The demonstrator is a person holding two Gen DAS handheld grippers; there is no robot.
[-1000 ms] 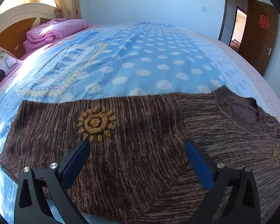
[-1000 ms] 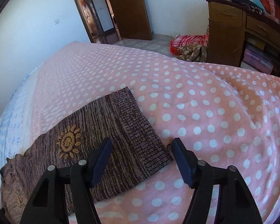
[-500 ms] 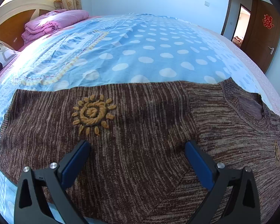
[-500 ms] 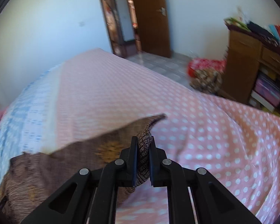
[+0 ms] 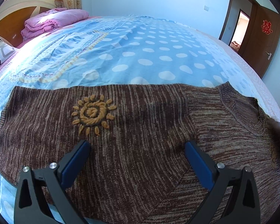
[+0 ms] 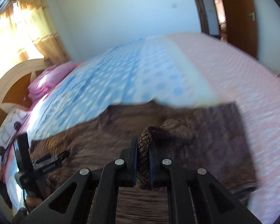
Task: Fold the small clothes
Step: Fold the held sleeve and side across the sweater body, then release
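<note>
With the right gripper [image 6: 142,160] clamped on the sweater [image 5: 140,140] sleeve [image 6: 146,149] and the left gripper [image 5: 136,149] spread apart above the cloth, pinning nothing, a hard pull could drag the sweater askew.

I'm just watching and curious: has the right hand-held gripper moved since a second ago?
Yes. The right hand-held gripper, shut on the sweater's sleeve, has swung away from the wooden cabinet side toward the headboard, carrying the sleeve over the sweater body.

Sweater cuff [image 6: 144,149] between fingers [image 6: 133,160]
</note>
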